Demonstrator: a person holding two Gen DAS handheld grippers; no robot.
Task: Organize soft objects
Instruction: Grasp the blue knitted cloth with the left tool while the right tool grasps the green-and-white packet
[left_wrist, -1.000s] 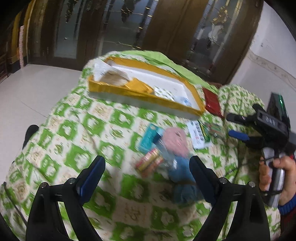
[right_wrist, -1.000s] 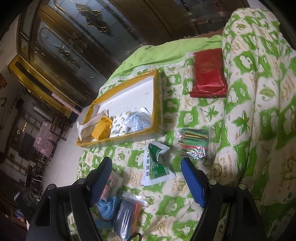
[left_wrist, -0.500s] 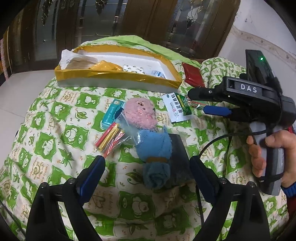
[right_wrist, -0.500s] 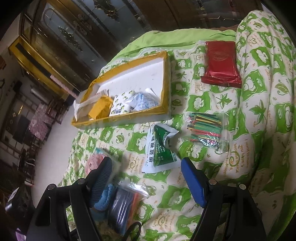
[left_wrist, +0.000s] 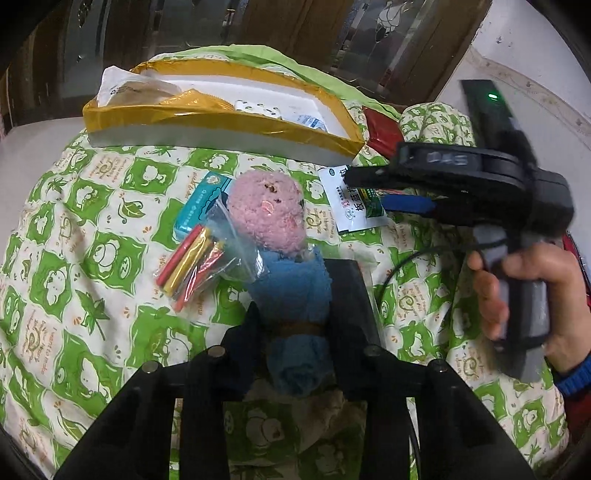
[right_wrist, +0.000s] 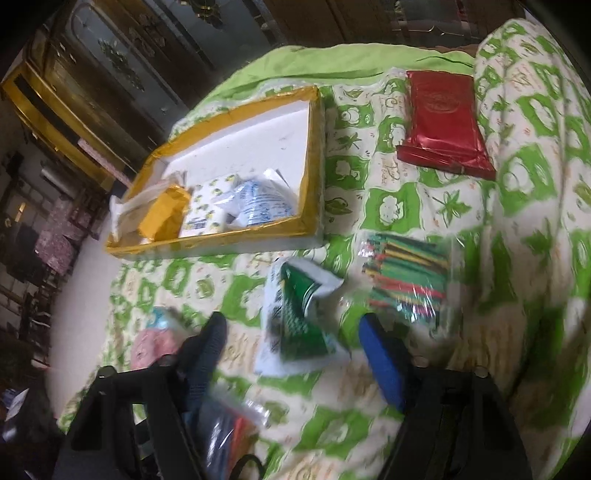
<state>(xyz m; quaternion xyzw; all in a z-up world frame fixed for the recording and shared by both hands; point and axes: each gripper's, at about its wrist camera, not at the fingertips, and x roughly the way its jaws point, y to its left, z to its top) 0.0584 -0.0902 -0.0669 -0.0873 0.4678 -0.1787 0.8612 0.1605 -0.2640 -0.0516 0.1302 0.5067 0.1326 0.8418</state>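
A soft doll with a pink head and blue body lies on the green-and-white quilt. My left gripper is shut on the blue body near its brown waistband. My right gripper is open above a green-and-white sachet; it also shows at the right of the left wrist view, held by a hand. The doll's pink head shows in the right wrist view. A gold-edged white tray stands at the back, also in the right wrist view.
The tray holds a gold packet, a patterned pack and a blue-white pouch. On the quilt lie a bag of coloured sticks, a teal box, a second stick bag and a red packet.
My left gripper has moved forward and down and closed on the doll's blue body. The right gripper has shifted over the sachet and stayed open.
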